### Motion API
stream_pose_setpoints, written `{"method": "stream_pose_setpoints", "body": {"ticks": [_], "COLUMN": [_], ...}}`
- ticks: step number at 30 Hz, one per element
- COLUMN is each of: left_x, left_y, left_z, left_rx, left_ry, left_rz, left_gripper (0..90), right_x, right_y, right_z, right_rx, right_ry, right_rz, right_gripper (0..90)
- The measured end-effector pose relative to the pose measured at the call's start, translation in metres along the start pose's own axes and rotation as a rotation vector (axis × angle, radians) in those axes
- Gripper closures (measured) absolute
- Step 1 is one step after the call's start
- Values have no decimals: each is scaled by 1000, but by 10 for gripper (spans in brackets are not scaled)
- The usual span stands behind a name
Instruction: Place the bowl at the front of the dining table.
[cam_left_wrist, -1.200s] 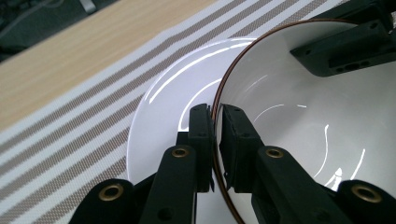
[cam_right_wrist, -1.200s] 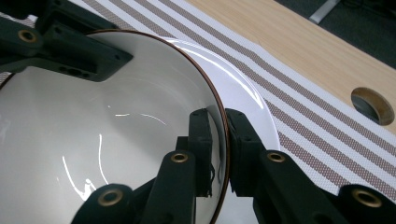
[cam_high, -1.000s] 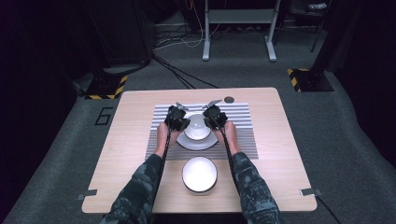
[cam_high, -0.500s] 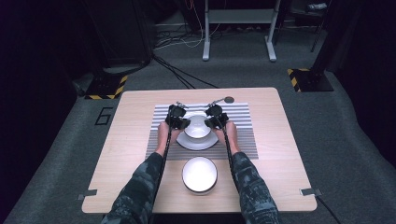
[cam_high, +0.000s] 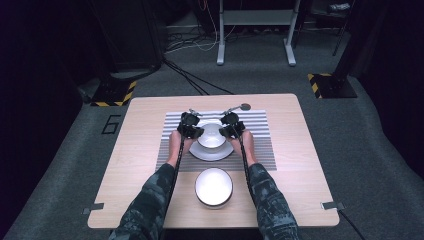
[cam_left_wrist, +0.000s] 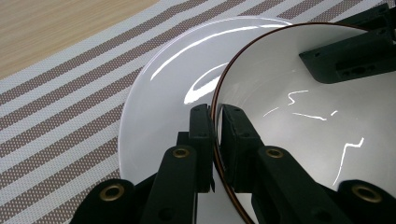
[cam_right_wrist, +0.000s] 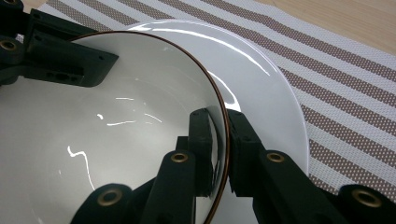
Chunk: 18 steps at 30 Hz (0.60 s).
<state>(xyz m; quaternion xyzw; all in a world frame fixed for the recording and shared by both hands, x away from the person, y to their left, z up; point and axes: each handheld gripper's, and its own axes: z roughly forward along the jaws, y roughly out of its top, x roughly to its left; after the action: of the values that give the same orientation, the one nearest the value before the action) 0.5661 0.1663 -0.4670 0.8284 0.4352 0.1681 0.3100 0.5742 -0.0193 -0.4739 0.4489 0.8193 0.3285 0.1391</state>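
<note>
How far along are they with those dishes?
Both grips look made: the left gripper and right gripper each pinch opposite sides of the bowl rim. The bowl sits over the white plate on the striped mat; whether it rests there is unclear. The nearer bowl stands untouched.

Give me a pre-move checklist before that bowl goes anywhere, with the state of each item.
1. Left claw on the rim: ok; one jaw inside and one outside the bowl, shut on its brown edge.
2. Right claw on the opposite rim: ok; it pinches the edge the same way.
3. Bowl over the plate: ok; the white plate shows beneath it in both gripper views.
4. Bowl lifted or resting on the plate: cannot tell.
5. Plate on the striped mat: ok; it sits inside the mat's edges.
6. Nearby obstacles: ok; the second bowl stands apart, nearer the person, and the spoon lies just beyond the right claw, so mind it.
</note>
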Motion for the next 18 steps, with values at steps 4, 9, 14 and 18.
{"method": "stream_pose_setpoints", "body": {"ticks": [4, 9, 14, 18], "left_x": [0, 0, 0, -1], "left_y": [0, 0, 0, 1], "left_z": [0, 0, 0, 2], "left_rx": [-1, 0, 0, -6], "left_ry": [0, 0, 1, 5], "left_rz": [-2, -3, 0, -2], "left_gripper": [829, 829, 828, 828], "right_x": [0, 0, -1, -1], "right_y": [0, -1, -1, 0], "right_z": [0, 0, 0, 1], "right_rx": [1, 4, 7, 9], "right_ry": [0, 3, 0, -5], "right_rz": [1, 4, -1, -4], "right_gripper": [820, 822, 822, 823]}}
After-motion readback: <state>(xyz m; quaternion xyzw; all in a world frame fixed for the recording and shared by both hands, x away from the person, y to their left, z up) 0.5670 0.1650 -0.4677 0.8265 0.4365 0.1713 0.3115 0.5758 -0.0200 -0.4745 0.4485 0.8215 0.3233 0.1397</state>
